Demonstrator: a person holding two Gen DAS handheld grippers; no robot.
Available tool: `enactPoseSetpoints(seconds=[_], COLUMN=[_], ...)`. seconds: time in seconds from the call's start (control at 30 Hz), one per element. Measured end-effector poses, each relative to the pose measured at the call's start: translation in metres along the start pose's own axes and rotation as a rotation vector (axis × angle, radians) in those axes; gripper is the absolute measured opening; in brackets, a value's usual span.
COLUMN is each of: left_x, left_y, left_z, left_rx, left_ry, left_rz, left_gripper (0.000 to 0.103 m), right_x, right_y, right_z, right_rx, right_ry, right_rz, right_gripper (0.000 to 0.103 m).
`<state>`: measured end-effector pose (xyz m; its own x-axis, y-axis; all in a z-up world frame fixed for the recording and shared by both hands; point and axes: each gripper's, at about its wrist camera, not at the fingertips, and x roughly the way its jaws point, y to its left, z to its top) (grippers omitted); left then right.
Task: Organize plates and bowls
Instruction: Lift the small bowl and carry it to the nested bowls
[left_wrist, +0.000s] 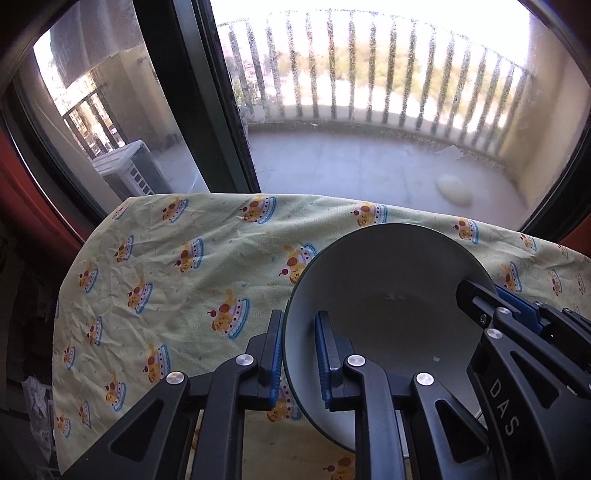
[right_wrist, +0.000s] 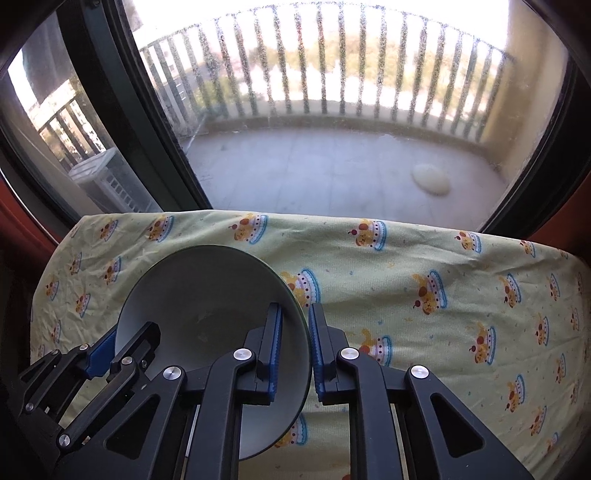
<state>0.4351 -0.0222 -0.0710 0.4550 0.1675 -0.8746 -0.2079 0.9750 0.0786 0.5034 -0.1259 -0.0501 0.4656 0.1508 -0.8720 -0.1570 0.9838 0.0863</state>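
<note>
On the left, the left gripper (left_wrist: 298, 354) had its jaws clamped on the near-left rim of the white bowl (left_wrist: 388, 295), which sat tilted over the patterned tablecloth (left_wrist: 166, 277). On the right, the right gripper (right_wrist: 295, 350) pinched the opposite rim just as tightly. With only thin rim holds, uneven lifting or pulling apart could let the smooth bowl slip and drop.
</note>
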Motion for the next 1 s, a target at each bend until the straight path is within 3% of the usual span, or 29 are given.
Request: enactPoseSetpoints(seconds=[0.47, 0.6, 1.0], left_x=[-0.029, -0.04, -0.08], left_y=[0.001, -0.004, -0.001], left_z=[-0.021, -0.025, -0.028], left_rx=[-0.019, 0.015, 0.036], left_ry=[-0.001, -0.023, -0.06], left_rz=[-0.017, 0.02, -0.034], left_gripper=[0.014, 0.015, 0.015], right_x=[-0.033, -0.045, -0.093], right_y=[-0.004, -0.002, -0.006], right_z=[-0.025, -0.029, -0.041], right_rx=[0.022, 0.026, 0.051], right_ry=[-0.001, -0.003, -0.065], right_rz=[0.01, 0.015, 0.0], right_gripper=[0.018, 0.018, 0.018])
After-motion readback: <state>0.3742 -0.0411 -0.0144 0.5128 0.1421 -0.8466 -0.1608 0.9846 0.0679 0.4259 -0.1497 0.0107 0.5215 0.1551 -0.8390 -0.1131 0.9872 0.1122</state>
